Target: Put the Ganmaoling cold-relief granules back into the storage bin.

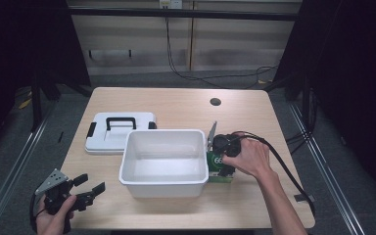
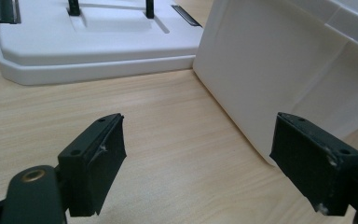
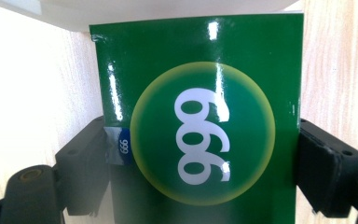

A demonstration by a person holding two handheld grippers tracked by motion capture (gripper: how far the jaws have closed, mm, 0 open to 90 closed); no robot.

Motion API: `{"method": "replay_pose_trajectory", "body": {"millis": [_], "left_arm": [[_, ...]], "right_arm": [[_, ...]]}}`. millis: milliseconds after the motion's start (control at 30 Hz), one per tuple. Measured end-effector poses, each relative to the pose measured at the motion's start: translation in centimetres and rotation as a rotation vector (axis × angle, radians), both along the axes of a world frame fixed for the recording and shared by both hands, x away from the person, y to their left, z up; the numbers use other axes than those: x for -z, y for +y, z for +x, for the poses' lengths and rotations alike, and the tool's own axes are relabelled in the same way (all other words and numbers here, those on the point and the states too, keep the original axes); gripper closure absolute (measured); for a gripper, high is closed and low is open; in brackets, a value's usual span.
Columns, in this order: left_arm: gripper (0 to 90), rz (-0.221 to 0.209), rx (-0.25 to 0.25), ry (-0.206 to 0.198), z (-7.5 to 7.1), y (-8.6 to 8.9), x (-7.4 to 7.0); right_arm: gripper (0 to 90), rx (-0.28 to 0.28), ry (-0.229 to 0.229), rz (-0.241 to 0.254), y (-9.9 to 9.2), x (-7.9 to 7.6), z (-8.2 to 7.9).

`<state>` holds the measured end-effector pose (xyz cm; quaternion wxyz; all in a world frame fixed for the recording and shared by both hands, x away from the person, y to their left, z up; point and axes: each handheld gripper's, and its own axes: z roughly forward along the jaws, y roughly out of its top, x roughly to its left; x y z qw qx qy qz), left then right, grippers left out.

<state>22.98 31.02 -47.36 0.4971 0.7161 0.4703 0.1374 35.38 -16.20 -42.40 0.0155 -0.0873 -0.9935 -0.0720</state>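
The glossy green cardboard box printed with a yellow-ringed circle and white digits stood on the pale wooden counter, just beside the right wall of the open white plastic bin. The right tool had its jaws at the box's two side faces, seemingly closed on it. The carton looked light and fairly stiff but slick, so a mid-height squeeze across the narrow sides seemed safest. The left tool hung wide open and empty near the bin's corner.

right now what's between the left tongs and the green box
The white bin stands between the left tongs and the green box held by the right tongs, as the high view shows.
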Motion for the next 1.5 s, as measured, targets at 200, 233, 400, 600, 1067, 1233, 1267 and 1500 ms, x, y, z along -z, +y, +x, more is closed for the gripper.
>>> {"method": "replay_pose_trajectory", "body": {"millis": [200,233,400,600,1067,1233,1267,1500], "left_arm": [[17.2,0.004,0.006,0.001,0.0,0.0,0.0],[17.2,0.004,0.006,0.001,0.0,0.0,0.0],[17.2,0.004,0.007,0.0,0.0,0.1,0.0],[17.2,0.001,0.006,0.003,0.0,0.0,0.0],[17.2,0.003,0.008,-0.001,0.0,0.0,-0.1],[17.2,0.003,0.01,-0.004,0.0,0.0,-0.1],[17.2,0.003,0.011,-0.004,0.0,0.0,-0.1],[17.2,0.0,0.01,-0.002,0.0,-0.1,-0.1]], "right_arm": [[15.7,0.001,0.006,-0.06,0.5,-0.3,-0.1],[15.7,0.001,0.006,-0.066,0.6,-0.3,-0.1],[15.8,0.004,0.021,-0.088,0.7,-0.5,0.0],[15.9,0.024,0.032,-0.089,0.2,-1.1,-0.1],[16.0,0.037,0.033,-0.1,-0.1,-2.6,-0.2],[16.1,0.036,0.025,-0.097,0.1,-3.5,-0.3],[16.0,0.035,0.027,-0.102,0.1,-3.5,-0.3],[16.1,0.033,0.025,-0.094,0.1,-4.5,-0.3]]}}
